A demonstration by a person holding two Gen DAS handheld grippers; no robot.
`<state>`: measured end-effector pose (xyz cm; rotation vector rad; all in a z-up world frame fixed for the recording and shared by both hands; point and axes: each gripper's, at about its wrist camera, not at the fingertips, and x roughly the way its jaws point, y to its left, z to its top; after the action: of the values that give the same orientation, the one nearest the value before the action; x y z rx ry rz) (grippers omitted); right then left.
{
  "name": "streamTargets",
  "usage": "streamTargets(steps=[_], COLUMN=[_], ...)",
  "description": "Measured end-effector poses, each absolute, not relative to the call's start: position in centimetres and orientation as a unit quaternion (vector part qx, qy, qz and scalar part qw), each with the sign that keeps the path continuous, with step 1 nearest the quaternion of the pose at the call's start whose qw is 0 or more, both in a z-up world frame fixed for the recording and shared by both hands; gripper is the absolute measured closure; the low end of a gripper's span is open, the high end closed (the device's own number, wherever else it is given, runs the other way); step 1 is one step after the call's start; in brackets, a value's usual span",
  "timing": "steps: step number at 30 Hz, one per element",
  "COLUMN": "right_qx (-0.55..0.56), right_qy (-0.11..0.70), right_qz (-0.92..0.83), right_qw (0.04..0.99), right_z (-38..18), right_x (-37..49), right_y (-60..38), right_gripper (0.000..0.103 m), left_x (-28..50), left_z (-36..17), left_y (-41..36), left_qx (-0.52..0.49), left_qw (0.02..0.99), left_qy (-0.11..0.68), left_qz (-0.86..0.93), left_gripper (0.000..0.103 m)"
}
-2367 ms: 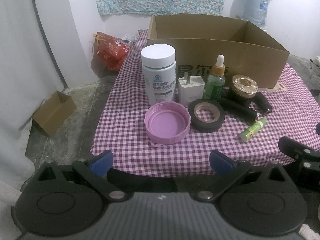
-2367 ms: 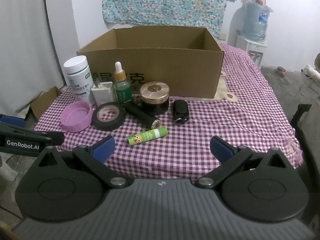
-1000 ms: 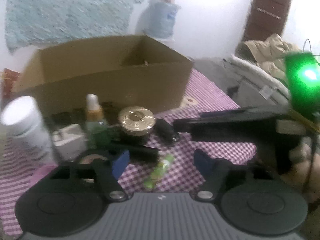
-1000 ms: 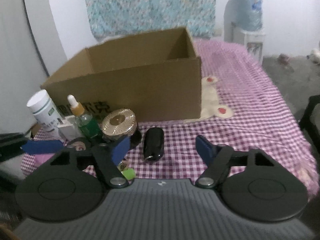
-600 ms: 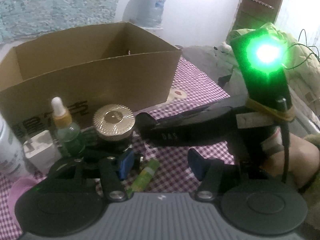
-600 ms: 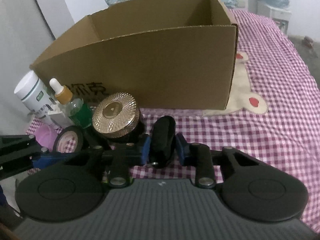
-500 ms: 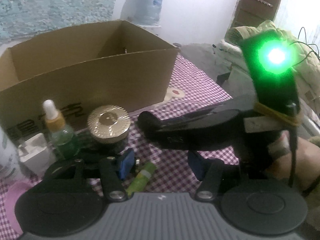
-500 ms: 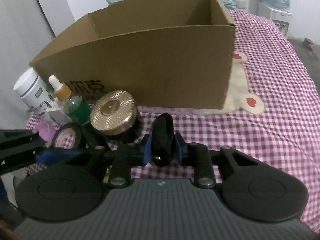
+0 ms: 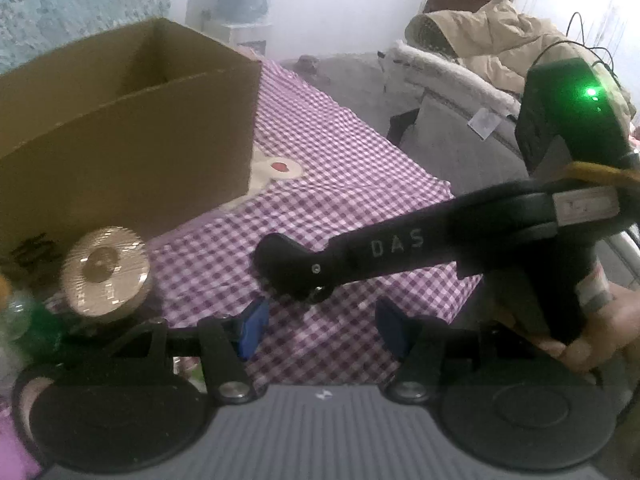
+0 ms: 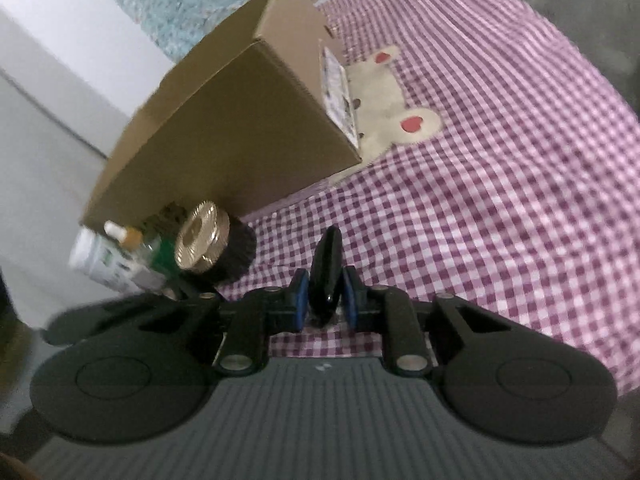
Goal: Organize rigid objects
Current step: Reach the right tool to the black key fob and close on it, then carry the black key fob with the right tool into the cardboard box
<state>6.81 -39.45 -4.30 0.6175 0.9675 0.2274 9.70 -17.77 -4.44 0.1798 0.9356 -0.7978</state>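
Lifted off the cloth, the black case (image 10: 325, 280) (upright) sits pinched between right gripper (image 10: 325, 300) pads.

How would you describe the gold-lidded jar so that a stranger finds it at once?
Start at the big cardboard box on the checked cloth. Against its front wall stands a row of small items; the jar is at the row's end nearest the box corner. Only it has a ridged, shiny gold lid.

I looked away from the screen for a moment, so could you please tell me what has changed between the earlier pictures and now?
The right gripper closed on the small black object and now grips it edge-on, rolled over. The left gripper narrowed its jaws and swung right; nothing is between them. The cardboard box and gold-lidded jar stayed put.
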Motion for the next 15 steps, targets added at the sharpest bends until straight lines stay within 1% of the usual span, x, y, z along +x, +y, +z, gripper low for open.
streamTargets(steps=[8, 15], right_qx=[0.348, 0.349], right_qy=[0.457, 0.443], right_qz=[0.129, 0.138], right_qw=[0.808, 0.815], right_z=[-5.1, -2.9], right_x=[6.6, 5.4], right_y=[-41.3, -41.4], right_gripper=[0.087, 0.087], left_x=[10.8, 9.5], left_z=[-5.5, -3.1], left_y=[-19.3, -18.3], left_qx=[0.083, 0.076], left_qw=[0.813, 0.827], left_qy=[0.452, 0.427], left_qz=[-0.358, -0.357], left_gripper=[0.049, 0.051])
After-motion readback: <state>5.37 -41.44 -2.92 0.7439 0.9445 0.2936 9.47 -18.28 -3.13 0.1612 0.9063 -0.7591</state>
